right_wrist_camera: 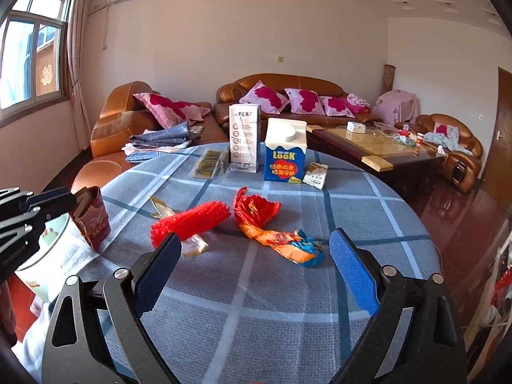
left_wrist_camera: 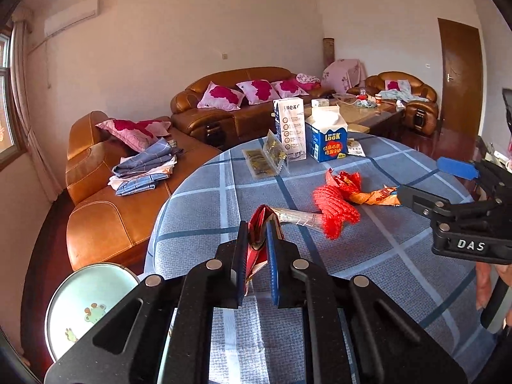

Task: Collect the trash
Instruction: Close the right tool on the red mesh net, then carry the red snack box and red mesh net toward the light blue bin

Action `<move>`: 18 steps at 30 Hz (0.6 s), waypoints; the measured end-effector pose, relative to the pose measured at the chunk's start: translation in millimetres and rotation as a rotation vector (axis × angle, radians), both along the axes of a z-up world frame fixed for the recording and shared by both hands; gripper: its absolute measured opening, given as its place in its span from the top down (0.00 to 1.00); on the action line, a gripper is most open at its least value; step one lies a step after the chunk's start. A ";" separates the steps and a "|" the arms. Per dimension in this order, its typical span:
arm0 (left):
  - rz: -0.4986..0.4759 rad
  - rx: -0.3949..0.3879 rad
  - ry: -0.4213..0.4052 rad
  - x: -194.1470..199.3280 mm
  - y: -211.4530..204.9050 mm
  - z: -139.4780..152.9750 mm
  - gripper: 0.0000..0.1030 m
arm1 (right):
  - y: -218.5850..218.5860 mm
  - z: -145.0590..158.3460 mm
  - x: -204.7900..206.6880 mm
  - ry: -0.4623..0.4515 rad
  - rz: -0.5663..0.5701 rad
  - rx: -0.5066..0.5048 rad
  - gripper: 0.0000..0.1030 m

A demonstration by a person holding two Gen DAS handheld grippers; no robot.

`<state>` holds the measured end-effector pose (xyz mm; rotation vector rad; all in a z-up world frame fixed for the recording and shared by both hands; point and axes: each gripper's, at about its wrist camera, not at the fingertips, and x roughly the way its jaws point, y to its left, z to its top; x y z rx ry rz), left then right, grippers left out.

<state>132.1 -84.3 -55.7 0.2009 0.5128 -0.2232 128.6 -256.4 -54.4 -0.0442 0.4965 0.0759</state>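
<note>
At 9 o'clock on the counter (right_wrist_camera: 256,288), the left hand-held gripper (left_wrist_camera: 257,252) is pinching a red packet (left_wrist_camera: 257,228) w/ a thin hold that's risking slippage, while the right hand-held gripper (right_wrist_camera: 252,275) is gaping wide near the orange wrapper (right_wrist_camera: 281,243), maybe snagging cloth.

Net sleeve (right_wrist_camera: 188,220) left of wrapper (right_wrist_camera: 281,243)
</note>
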 end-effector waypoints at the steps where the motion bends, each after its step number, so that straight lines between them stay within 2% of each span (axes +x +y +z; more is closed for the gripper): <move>1: 0.003 0.005 -0.007 -0.9 0.0 0.4 0.90 | 5.0 1.4 6.0 0.007 0.010 -0.003 0.11; 2: 0.005 0.006 -0.009 -1.1 0.6 0.7 0.90 | 10.2 2.1 12.5 0.015 0.022 0.000 0.12; 4: 0.006 -0.006 -0.009 -1.3 2.8 0.5 0.90 | 18.4 0.7 26.1 0.048 0.048 0.022 0.20; 8: 0.006 -0.018 -0.007 -1.0 6.2 1.2 0.90 | 29.1 -13.1 50.6 0.139 0.082 0.086 0.25; 11: 0.002 -0.027 -0.006 -2.1 9.2 2.0 0.90 | 33.4 -29.7 62.4 0.227 0.119 0.115 0.47; 13: 0.004 -0.032 -0.008 -2.3 11.8 3.1 0.90 | 32.1 -37.2 64.6 0.263 0.138 0.139 0.77; 16: 0.010 -0.038 -0.014 -2.9 16.0 5.3 0.90 | 30.6 -33.1 58.9 0.243 0.149 0.142 0.89; 18: 0.015 -0.041 -0.021 -4.5 18.2 8.2 0.90 | 29.9 -27.4 54.6 0.220 0.158 0.139 0.89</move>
